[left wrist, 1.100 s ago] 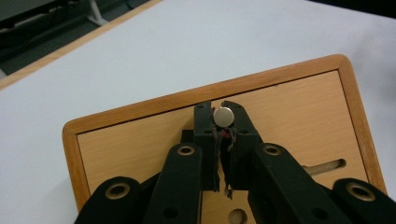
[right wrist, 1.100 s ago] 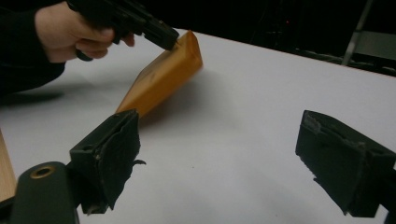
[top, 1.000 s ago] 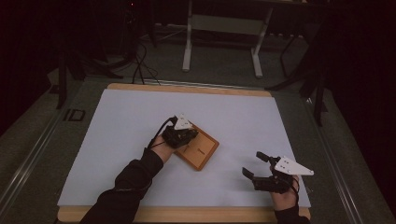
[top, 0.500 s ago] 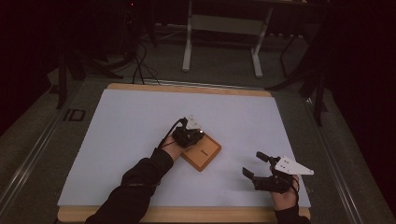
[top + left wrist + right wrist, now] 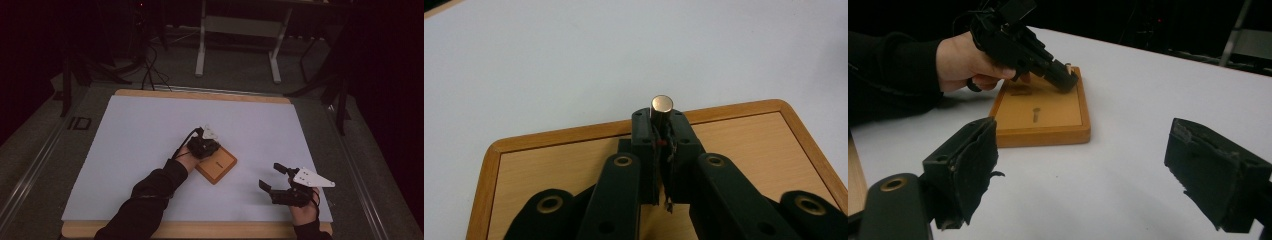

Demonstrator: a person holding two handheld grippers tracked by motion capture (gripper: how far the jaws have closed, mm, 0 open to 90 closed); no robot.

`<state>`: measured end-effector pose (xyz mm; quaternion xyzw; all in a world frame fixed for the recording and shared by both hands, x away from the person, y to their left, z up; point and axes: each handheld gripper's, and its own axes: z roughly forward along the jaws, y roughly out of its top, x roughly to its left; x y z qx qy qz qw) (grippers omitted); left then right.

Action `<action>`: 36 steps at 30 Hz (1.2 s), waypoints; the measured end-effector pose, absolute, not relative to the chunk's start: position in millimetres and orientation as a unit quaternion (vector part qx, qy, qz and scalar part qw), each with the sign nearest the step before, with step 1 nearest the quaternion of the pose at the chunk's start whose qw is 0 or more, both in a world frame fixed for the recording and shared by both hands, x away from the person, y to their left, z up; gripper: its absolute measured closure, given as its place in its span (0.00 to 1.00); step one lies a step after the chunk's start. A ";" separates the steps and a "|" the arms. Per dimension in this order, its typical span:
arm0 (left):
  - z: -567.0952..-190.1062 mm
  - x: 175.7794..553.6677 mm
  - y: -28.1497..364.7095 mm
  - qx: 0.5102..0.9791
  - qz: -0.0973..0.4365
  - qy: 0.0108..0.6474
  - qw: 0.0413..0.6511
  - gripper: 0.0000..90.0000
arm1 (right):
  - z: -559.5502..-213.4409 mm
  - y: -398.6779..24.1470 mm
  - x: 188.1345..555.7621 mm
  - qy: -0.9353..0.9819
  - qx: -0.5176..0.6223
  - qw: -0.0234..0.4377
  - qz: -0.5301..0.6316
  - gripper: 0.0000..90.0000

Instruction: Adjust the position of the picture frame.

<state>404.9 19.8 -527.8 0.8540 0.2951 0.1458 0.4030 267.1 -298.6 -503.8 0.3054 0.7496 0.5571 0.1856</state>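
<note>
So the left gripper (image 5: 214,145) has slid farther over the wooden tray (image 5: 222,167), jaws clamped on a metal pin (image 5: 661,107), probably about to place it; right gripper (image 5: 272,176) idles wide open, empty.

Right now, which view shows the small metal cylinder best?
The left gripper view: the metal cylinder sits close up, clamped between the left gripper's jaws. In the right gripper view it is a pale tip; the high view cannot resolve it.

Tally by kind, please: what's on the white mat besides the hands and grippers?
Wooden tray: 1
Metal pin, clamped in the left gripper: 1
Small screw-like piece lying in the tray: 1
Total: 3
</note>
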 end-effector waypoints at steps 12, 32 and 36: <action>-519.0 398.7 33.0 0.863 0.136 0.281 0.397 0.87 | -503.3 -299.2 266.8 0.749 0.306 0.189 0.557 0.15; -512.6 417.3 68.1 0.845 0.166 0.325 0.391 1.00 | -504.6 -296.2 268.3 0.753 0.304 0.186 0.553 0.15; -514.0 428.4 64.1 0.842 0.165 0.333 0.392 1.00 | -504.0 -295.8 268.0 0.753 0.302 0.186 0.554 0.15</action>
